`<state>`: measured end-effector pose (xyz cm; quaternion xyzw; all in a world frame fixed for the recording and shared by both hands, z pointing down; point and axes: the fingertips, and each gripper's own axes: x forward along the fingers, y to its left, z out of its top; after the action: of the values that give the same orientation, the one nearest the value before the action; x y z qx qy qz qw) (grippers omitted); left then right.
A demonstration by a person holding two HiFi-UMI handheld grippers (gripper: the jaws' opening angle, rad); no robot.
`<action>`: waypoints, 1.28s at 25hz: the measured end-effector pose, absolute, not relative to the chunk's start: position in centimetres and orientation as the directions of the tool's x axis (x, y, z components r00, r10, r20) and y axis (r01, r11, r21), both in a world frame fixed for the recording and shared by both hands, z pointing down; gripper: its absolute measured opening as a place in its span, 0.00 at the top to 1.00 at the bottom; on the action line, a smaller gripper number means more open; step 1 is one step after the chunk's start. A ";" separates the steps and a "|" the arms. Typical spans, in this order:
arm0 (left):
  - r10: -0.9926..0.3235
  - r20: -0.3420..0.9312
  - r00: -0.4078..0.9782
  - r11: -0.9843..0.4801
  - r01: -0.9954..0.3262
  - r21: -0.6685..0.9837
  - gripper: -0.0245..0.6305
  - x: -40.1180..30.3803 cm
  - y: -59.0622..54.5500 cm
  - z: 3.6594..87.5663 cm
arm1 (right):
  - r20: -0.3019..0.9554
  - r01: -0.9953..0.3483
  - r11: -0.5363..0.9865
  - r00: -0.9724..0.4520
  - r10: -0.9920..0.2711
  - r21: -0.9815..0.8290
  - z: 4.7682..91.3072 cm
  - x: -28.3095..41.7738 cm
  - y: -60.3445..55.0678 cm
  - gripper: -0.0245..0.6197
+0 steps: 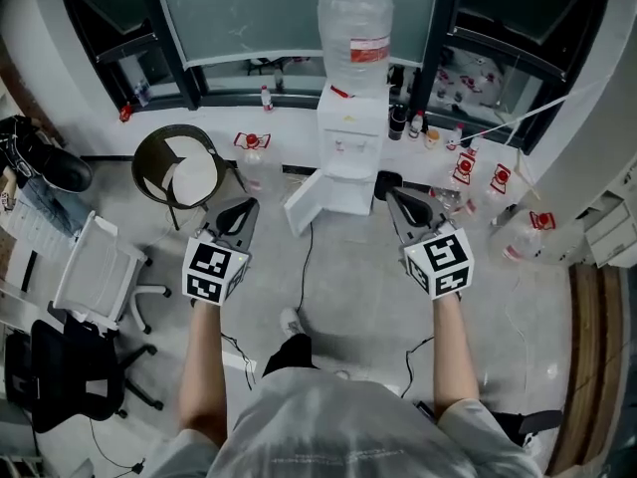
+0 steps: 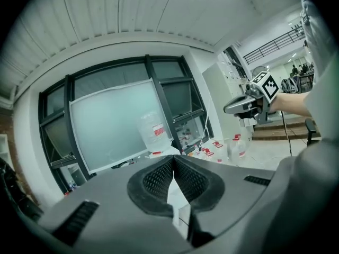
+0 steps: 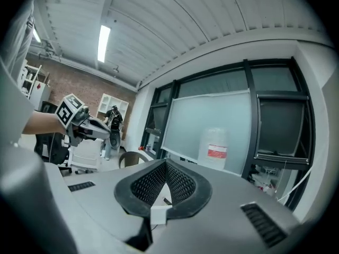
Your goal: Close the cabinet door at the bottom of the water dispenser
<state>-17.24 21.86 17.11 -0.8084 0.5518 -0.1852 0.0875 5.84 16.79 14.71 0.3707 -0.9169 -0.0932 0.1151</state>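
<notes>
The white water dispenser (image 1: pixel 351 135) stands against the window wall with a clear bottle (image 1: pixel 355 26) on top. Its bottom cabinet door (image 1: pixel 308 201) hangs open, swung out to the left. My left gripper (image 1: pixel 242 208) is held in the air left of the door, jaws shut and empty. My right gripper (image 1: pixel 386 181) hovers just right of the cabinet, also shut and empty. In the left gripper view the shut gripper (image 2: pixel 172 158) points toward the bottle (image 2: pixel 153 133). In the right gripper view the gripper (image 3: pixel 166 163) is shut too, with the bottle (image 3: pixel 214 147) ahead.
A round dark chair (image 1: pixel 180 165) stands left of the dispenser. A white chair (image 1: pixel 96 268) and a black office chair (image 1: pixel 60 376) sit at the left. Water jugs (image 1: pixel 518 233) stand at the right. A cable (image 1: pixel 306 267) runs across the floor.
</notes>
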 end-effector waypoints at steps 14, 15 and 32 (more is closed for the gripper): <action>-0.917 0.222 0.331 -0.383 -0.886 -0.262 0.93 -27.5 2.0 20.7 | 0.209 -0.629 0.725 -0.697 -0.685 0.280 17.1 -5.7 -1.8 0.92; -0.916 0.224 0.333 -0.385 -0.887 -0.256 0.93 -28.4 0.4 20.8 | 0.212 -0.632 0.728 -0.698 -0.684 0.265 17.2 -6.7 -3.3 0.92; -0.850 0.366 0.378 -0.384 -0.921 0.060 0.93 -40.2 -17.6 39.8 | 0.398 -0.616 0.749 -0.641 -0.657 0.246 34.0 -20.2 -22.8 0.92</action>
<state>-40.17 -17.57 39.85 -0.8203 0.5399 -0.1389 -0.1278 -20.21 -22.80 33.99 0.3516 -0.9046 -0.0437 0.2368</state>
